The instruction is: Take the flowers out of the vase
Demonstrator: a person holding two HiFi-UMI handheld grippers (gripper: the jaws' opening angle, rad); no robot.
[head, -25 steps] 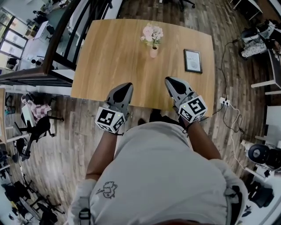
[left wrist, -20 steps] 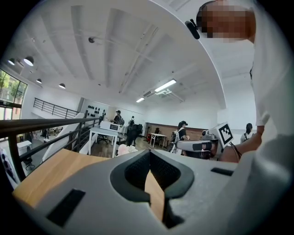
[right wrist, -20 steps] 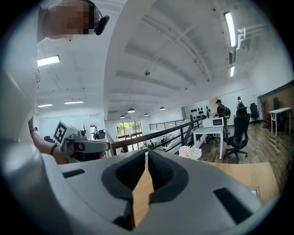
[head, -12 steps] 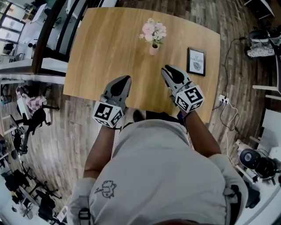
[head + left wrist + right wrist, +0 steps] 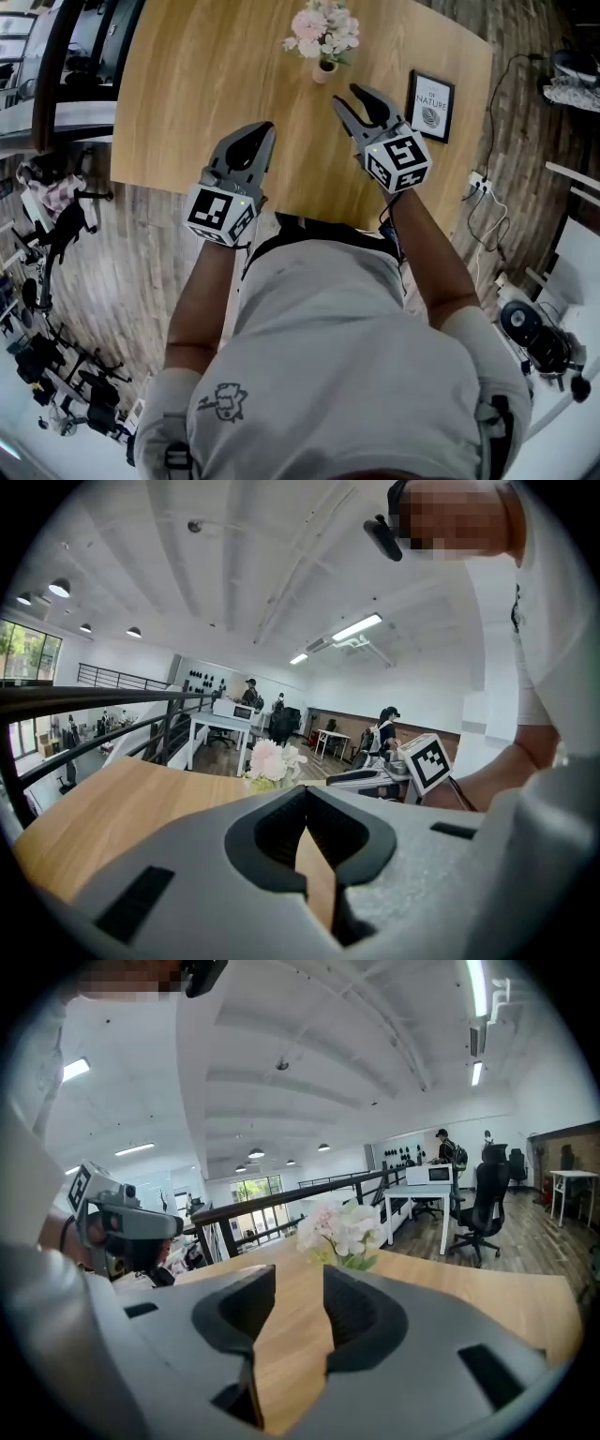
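Note:
A bunch of pale pink and white flowers stands in a small pink vase at the far middle of the wooden table. My right gripper is over the table just this side of the vase and slightly to its right. Its jaws have just been opening and stand apart, with nothing between them. The flowers sit a short way beyond its open jaws. My left gripper hovers near the table's front edge, left of the vase, shut and empty. From it the flowers show ahead.
A black-framed picture lies flat on the table right of the vase, close to my right gripper. A dark railing runs along the table's left side. Cables and a power strip lie on the floor at the right.
Both grippers have moved forward over the table towards the vase, the right one farther. The right gripper's jaws, shut a second ago, have opened. The left stays shut.

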